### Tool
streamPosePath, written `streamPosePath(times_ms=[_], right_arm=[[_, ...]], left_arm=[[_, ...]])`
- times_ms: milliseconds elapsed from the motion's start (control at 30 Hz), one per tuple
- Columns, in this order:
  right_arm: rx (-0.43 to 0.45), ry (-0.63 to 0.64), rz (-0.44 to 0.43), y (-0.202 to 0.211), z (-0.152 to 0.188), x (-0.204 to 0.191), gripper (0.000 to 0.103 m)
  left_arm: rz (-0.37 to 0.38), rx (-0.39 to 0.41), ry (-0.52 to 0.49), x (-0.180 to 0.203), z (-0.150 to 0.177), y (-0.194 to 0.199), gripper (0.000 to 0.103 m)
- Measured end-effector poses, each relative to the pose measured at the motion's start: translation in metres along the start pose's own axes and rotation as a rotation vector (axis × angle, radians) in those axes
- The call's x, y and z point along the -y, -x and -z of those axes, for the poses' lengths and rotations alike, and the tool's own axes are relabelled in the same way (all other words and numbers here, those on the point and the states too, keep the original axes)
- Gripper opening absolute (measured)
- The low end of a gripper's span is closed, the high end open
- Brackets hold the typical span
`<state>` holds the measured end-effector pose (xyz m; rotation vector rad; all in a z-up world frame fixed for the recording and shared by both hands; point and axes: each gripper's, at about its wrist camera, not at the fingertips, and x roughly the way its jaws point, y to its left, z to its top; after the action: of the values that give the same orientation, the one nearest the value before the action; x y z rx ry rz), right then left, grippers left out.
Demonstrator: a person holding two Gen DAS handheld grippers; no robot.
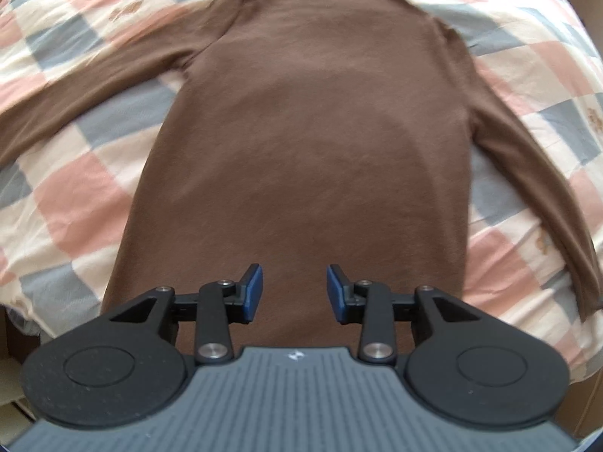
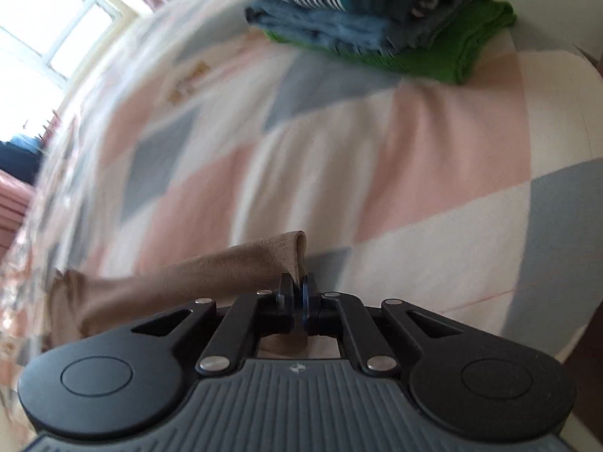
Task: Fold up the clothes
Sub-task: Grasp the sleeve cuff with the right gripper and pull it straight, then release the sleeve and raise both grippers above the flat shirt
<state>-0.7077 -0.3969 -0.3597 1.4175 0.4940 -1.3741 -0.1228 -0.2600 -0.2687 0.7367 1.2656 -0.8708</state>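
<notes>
While you work: brown sweater (image 1: 301,132) lies flat on the checked bedspread (image 1: 75,196)
Left gripper (image 1: 294,293): fingers part-open, empty, above the hem
Right gripper (image 2: 299,293): pinched shut on the sleeve cuff (image 2: 290,252)
Risk: thin bite — your pull could slip it, or drag the body askew

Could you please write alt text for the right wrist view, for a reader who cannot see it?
The right gripper is shut on the cuff of a brown sleeve, which trails off to the left over a pink, grey and white checked bedspread. A stack of folded clothes sits on the bed at the top, and a bright window is at upper left.
</notes>
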Motion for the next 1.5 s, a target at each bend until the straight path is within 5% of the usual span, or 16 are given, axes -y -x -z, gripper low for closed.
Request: streamPosePath(times_ms=[100, 200, 233, 333, 367, 400, 500, 600, 700, 800, 900, 1000, 1167, 1500], right_arm=[[-0.034, -0.05, 0.084, -0.009, 0.005, 0.008, 0.01], [0.019, -0.122, 0.01, 0.001, 0.014, 0.007, 0.056], [0.013, -0.126, -0.014, -0.001, 0.017, 0.004, 0.058], [-0.02, -0.137, -0.045, -0.02, 0.018, -0.006, 0.055], [-0.025, -0.139, -0.043, -0.028, 0.017, -0.01, 0.046], [-0.028, -0.14, -0.031, -0.033, 0.016, -0.012, 0.011], [-0.023, -0.129, 0.007, -0.027, 0.02, -0.006, 0.001], [-0.017, -0.056, 0.117, -0.023, 0.021, -0.012, 0.0], [-0.051, 0.037, 0.325, -0.025, 0.024, -0.029, 0.002], [0.028, 0.063, 0.456, 0.002, 0.044, -0.064, 0.04], [0.06, 0.107, 0.334, 0.035, 0.09, -0.105, 0.046], [0.014, 0.16, 0.198, 0.058, 0.16, -0.157, 0.06], [-0.056, 0.255, 0.013, 0.096, 0.268, -0.23, 0.067], [0.067, 0.445, -0.031, 0.197, 0.383, -0.3, 0.079]], left_arm=[[-0.016, -0.013, 0.019, -0.013, 0.009, -0.001, 0.032], [-0.032, -0.024, 0.055, -0.03, 0.02, -0.001, 0.034], [-0.036, -0.025, 0.069, -0.036, 0.023, -0.002, 0.034], [-0.05, -0.027, 0.085, -0.052, 0.028, -0.003, 0.034], [-0.051, -0.026, 0.082, -0.057, 0.029, -0.003, 0.034], [-0.052, -0.025, 0.077, -0.062, 0.03, -0.003, 0.034], [-0.035, -0.015, 0.068, -0.078, 0.033, -0.001, 0.034], [-0.026, -0.023, 0.046, -0.096, 0.035, -0.002, 0.035], [-0.027, -0.05, -0.014, -0.114, 0.036, -0.007, 0.035], [-0.037, -0.061, -0.079, -0.132, 0.039, -0.005, 0.037], [-0.016, -0.022, -0.123, -0.15, 0.043, 0.008, 0.041], [0.034, 0.027, -0.151, -0.17, 0.047, 0.03, 0.045], [0.093, 0.109, -0.211, -0.193, 0.055, 0.075, 0.054], [0.103, 0.174, -0.285, -0.22, 0.092, 0.128, 0.056]])
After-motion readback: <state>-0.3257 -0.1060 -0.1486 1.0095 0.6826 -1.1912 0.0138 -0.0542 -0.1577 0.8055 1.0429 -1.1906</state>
